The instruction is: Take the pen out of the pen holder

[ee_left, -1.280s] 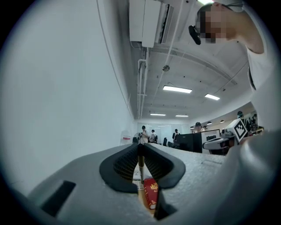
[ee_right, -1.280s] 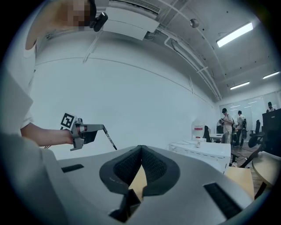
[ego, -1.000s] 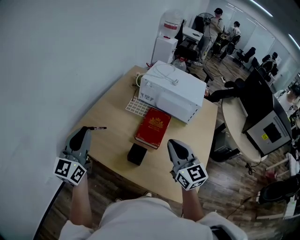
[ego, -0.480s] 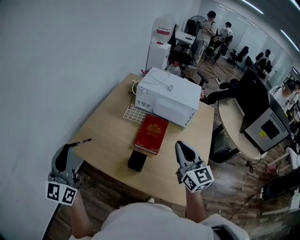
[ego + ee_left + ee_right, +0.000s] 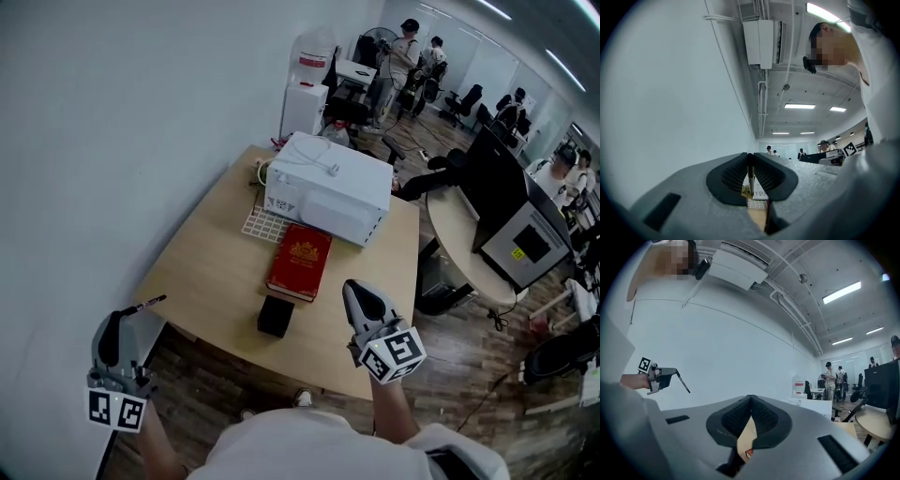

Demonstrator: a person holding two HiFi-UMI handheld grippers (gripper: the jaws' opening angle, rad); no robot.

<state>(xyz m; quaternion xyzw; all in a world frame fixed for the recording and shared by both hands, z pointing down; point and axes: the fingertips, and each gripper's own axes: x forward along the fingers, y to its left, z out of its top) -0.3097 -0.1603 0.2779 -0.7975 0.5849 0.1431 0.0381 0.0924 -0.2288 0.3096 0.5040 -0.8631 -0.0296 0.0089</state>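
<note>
Where the wall meets the floor stands a wooden bench [image 5: 211,272], and the biggest thing on it is a white box [image 5: 328,187] at the far end, with a white cable lying across its top. A white grid mat [image 5: 262,223] pokes out from under the box's left corner. A red book [image 5: 301,262] lies flat just in front of the box, its long side pointing toward the person.

The right claw [image 5: 351,287] is held over the near right part of the bench, to the right of the book's near end. In the right gripper view [image 5: 750,400] its jaws are pressed together with nothing between them.

The left claw [image 5: 126,313] is off the bench altogether, out past its left edge, close to the wall and above the floor. In the left gripper view [image 5: 750,161] its jaws are clamped on a thin dark shaft.

A black holder [image 5: 275,316] sits upright near the front edge of the bench, just beside the book's near left corner and well apart from both claws.

The smallest item is the pen [image 5: 148,302]. It is out of the holder, gripped at one end by the left claw and sticking out toward the bench's left corner. From the right gripper view it shows as a dark sliver [image 5: 684,383] slanting down from that claw against the wall.
</note>
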